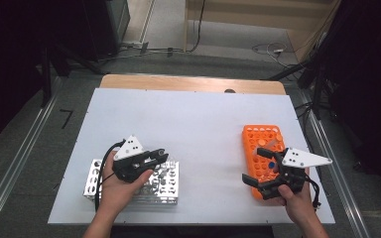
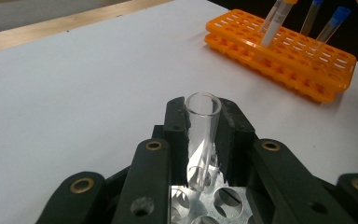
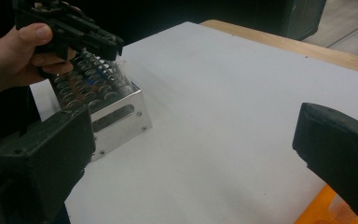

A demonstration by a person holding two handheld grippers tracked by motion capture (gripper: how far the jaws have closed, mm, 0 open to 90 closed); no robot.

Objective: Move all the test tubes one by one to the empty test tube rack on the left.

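- High view: the left gripper (image 1: 155,159) hovers over the metal rack (image 1: 166,184) at the near left of the white table (image 1: 188,124), its jaws pointing across the rack's top. The right gripper (image 1: 263,171) sits well apart from it, over the near end of the orange rack (image 1: 258,136), jaws standing wide with nothing between them.
- Left gripper view: the jaws are clamped on a clear glass tube (image 2: 202,135), which stands nearly upright between the pads, open mouth just above the jaw tips, foot over the metal rack's (image 2: 214,205) holes below. Beyond the tips lies the orange rack (image 2: 284,56) with capped tubes (image 2: 276,23).
- Right gripper view: its two jaws stand far apart, bare table between them; ahead, the left gripper (image 3: 107,42) holds the tube (image 3: 121,72) above the metal rack (image 3: 116,112).
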